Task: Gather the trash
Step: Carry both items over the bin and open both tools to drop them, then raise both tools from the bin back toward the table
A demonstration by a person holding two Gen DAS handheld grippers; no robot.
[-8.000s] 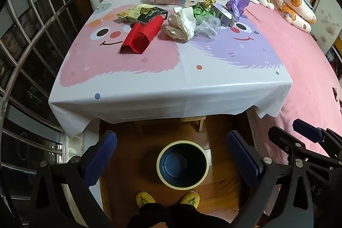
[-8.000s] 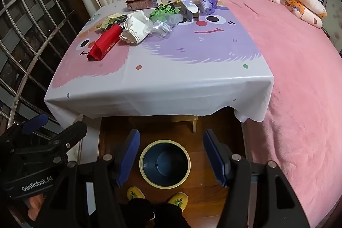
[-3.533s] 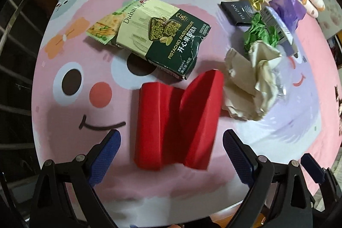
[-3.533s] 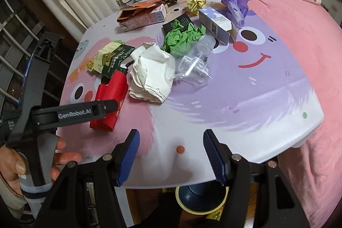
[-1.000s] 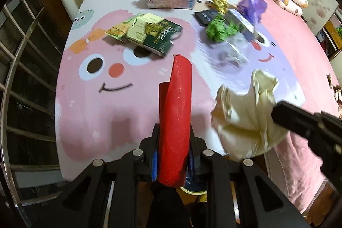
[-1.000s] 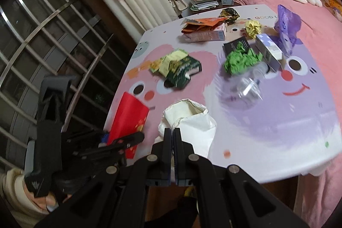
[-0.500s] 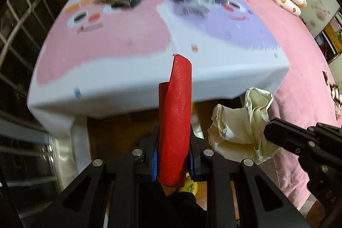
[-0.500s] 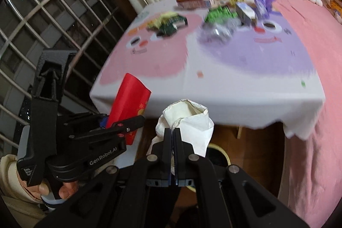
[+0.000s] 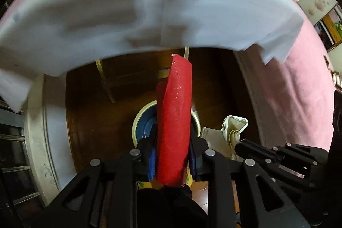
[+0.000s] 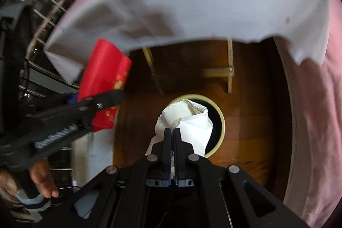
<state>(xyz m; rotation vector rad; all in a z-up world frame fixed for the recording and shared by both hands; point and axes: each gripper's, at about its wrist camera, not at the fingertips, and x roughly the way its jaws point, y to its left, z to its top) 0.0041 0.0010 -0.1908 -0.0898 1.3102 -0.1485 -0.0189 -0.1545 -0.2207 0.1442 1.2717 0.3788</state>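
Observation:
A red folded paper bag (image 9: 174,121) stands upright between the blue pads of my left gripper (image 9: 173,136). Its jaws are opening, with the pads still against the bag. Below it sits a round dark-blue bin with a cream rim (image 9: 137,123) on the wooden floor. My right gripper (image 10: 173,131) is shut on a crumpled white paper bag (image 10: 192,121), which hangs right over the bin's rim (image 10: 221,119) and mouth. The right wrist view shows the left gripper (image 10: 102,99) with the red bag (image 10: 102,69) off to the bin's left. The white bag (image 9: 230,131) also shows at the lower right of the left wrist view.
The white tablecloth's overhang (image 9: 149,3) hangs just above and beyond both grippers. A pink bed cover (image 9: 299,89) drops down on the right. Wooden stool legs (image 10: 228,72) stand under the table behind the bin. A person's hand (image 10: 42,181) grips the left tool; a window grille (image 10: 42,3) is at left.
Both grippers have come down from above the tabletop to below its edge, carrying the red bag and the white bag over the bin. The tabletop trash has passed out of view.

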